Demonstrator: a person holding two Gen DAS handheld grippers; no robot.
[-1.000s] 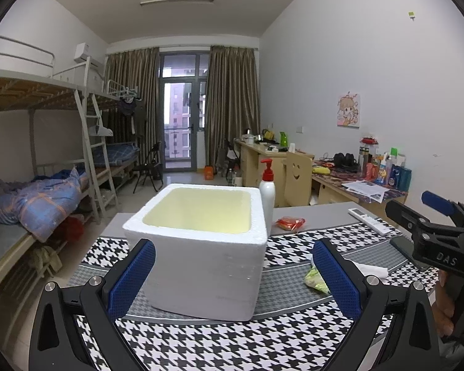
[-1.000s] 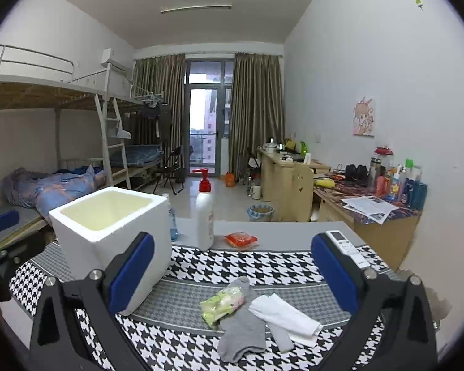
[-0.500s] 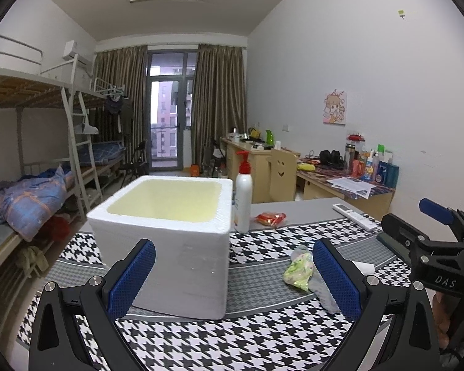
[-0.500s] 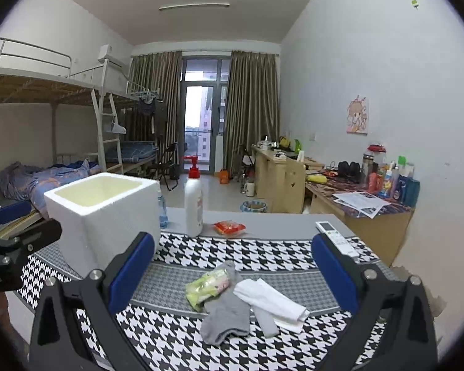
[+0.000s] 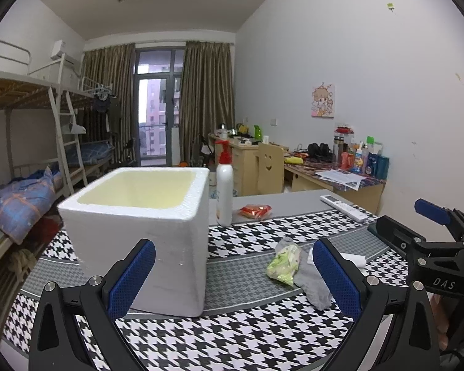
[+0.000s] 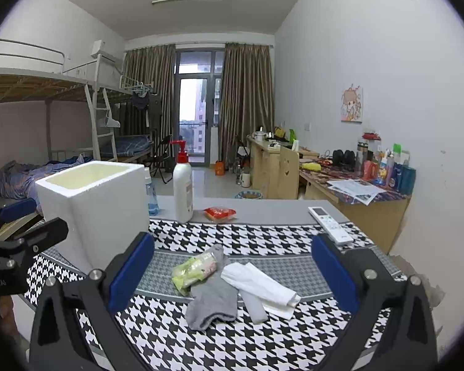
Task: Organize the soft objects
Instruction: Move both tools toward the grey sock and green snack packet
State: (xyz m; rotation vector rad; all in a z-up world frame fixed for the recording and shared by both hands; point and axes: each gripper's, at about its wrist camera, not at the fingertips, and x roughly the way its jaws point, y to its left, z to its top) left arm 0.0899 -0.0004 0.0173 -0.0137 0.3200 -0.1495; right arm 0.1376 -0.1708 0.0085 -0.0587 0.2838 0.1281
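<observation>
Both grippers spread wide and empty above the checked table [image 6: 294, 241]

Socks [image 6: 213, 296] and green packet [image 6: 195, 270] heaped beside foam box [image 6: 102, 204]; sorting seemingly not begun, next calling for a pinch on one sock

Left gripper [image 5: 232, 281] swings rightward, bringing green packet [image 5: 284, 265] and grey sock [image 5: 313, 284] into view; foam box [image 5: 145, 216] slides toward frame left
</observation>
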